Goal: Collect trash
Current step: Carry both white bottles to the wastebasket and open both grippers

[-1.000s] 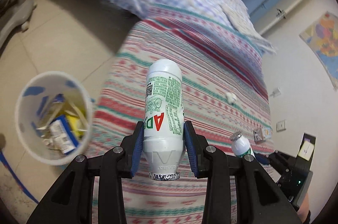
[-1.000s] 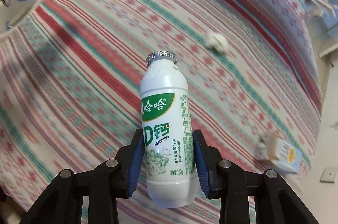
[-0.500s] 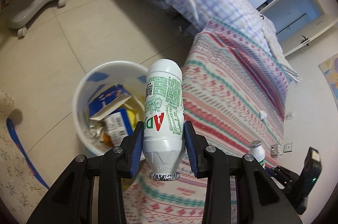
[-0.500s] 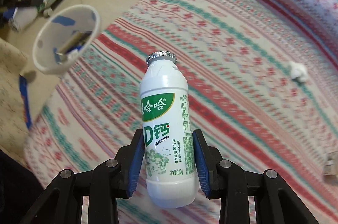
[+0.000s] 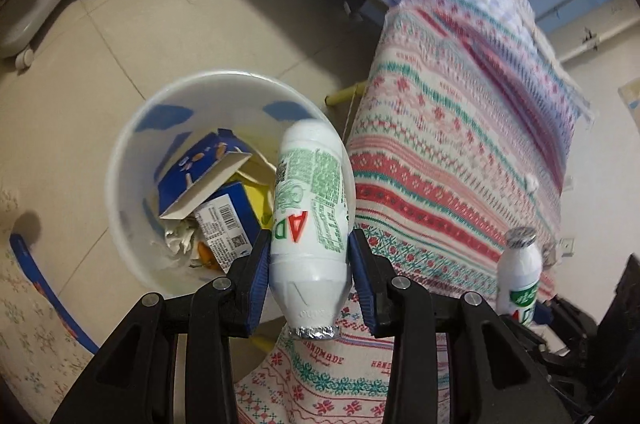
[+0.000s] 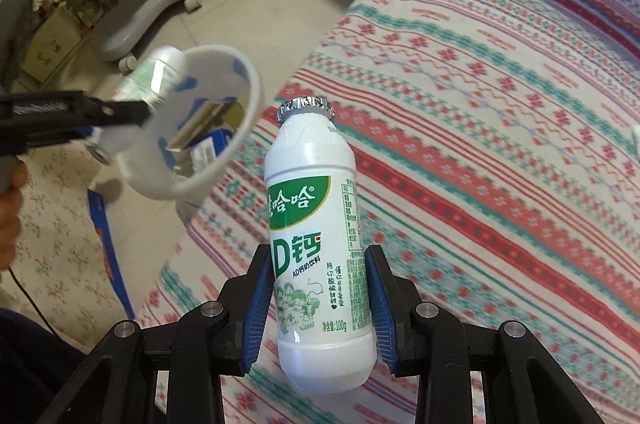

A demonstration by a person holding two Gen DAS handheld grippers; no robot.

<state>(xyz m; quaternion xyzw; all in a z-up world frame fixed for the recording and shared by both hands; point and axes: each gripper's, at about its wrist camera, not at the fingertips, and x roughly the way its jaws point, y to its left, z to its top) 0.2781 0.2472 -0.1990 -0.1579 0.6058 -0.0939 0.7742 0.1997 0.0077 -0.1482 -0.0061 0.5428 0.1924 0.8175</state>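
The left gripper (image 5: 310, 260) is clamped on an inverted white drink bottle (image 5: 310, 220), its blue pads pressed to the lower body and the foil cap (image 5: 314, 332) pointing back toward the camera. Compared with a second ago, when the striped bedspread (image 5: 440, 159) filled the view behind this bottle, the white trash bin (image 5: 132, 127) is now brought almost directly under it; the bottle's rounded base is seen over the bin's near rim. From this it is judged that the carry is nearly done and that release into the bin is the step at hand. On the label, a red "A" and green "D" are read upside down beside a QR code and fine green print too small to make out. Inside the bin, a torn blue carton (image 5: 200, 167) and a blue box with a barcode label (image 5: 224, 220) are seen among paper scraps.

The right gripper (image 6: 318, 304) is closed on a second, upright bottle (image 6: 316, 244), held above the bedspread and well apart from the bin (image 6: 248, 111). Its label is read as "哈哈", "AD钙", "AD钙奶饮料" and "净含量:100g". "HANDMADE" is woven into the bedspread's edge in the left view.
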